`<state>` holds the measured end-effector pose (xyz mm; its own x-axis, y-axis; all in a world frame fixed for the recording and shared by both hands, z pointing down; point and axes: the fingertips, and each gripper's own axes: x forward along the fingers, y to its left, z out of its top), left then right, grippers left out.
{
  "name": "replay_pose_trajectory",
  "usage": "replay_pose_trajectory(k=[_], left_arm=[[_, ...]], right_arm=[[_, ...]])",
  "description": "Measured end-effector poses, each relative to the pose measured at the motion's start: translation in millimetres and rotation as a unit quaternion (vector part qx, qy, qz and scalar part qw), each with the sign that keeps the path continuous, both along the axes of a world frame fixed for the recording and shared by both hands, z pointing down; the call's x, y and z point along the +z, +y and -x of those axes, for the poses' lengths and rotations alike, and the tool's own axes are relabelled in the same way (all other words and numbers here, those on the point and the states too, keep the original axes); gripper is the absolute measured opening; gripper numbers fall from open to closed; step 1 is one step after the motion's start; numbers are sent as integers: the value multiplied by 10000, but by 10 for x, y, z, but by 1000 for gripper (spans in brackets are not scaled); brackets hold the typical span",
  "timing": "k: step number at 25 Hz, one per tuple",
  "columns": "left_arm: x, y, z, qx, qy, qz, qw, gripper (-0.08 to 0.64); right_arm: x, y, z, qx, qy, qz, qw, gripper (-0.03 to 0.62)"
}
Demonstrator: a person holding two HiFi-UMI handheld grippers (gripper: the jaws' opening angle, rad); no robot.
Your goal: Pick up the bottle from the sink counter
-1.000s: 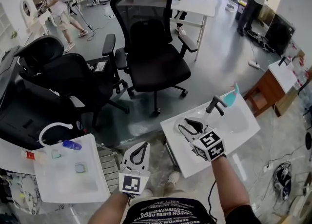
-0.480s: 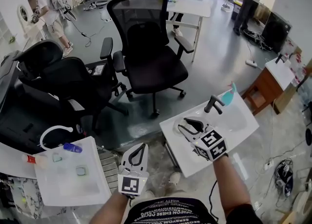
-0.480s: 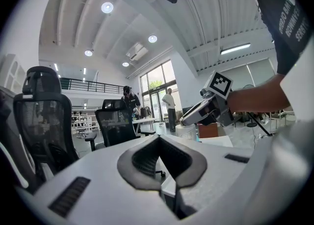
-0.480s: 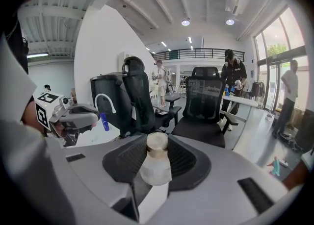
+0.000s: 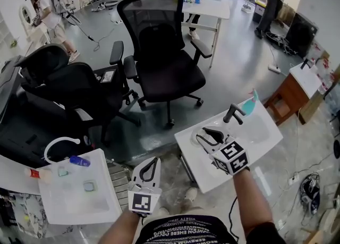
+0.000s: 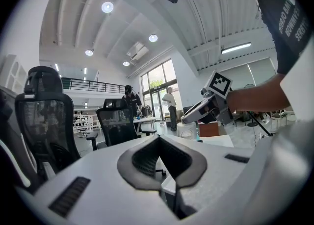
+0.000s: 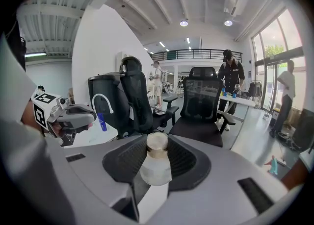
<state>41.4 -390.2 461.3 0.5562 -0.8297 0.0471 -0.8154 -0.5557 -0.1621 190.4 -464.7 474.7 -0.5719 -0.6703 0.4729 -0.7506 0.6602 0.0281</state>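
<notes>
"Where is the bottle (image 7: 155, 170)?"
"Upright between the right gripper's (image 7: 157, 145) wide jaws, pads against both sides."
"And lifting it?"
"Squeeze firmly, rise straight off the surface (image 5: 190, 159), clear of the tap (image 5: 234, 113) beyond. The left gripper's (image 5: 155, 162) jaws are together, empty."

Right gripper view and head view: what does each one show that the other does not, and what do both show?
Only the right gripper view shows clearly a white bottle with a beige cap, upright between the jaws. Only the head view: the black tap on the white sink counter. Both: the left gripper, the black chairs and a small blue bottle.
</notes>
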Motion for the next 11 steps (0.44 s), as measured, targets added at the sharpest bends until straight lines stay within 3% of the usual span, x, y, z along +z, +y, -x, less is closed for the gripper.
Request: replay_pose_trajectory(k=[11], left_arm=[[66, -33, 10, -15, -99, 98, 9999, 0]], right_arm=[[89, -92, -60, 78, 16, 74, 9999, 129]])
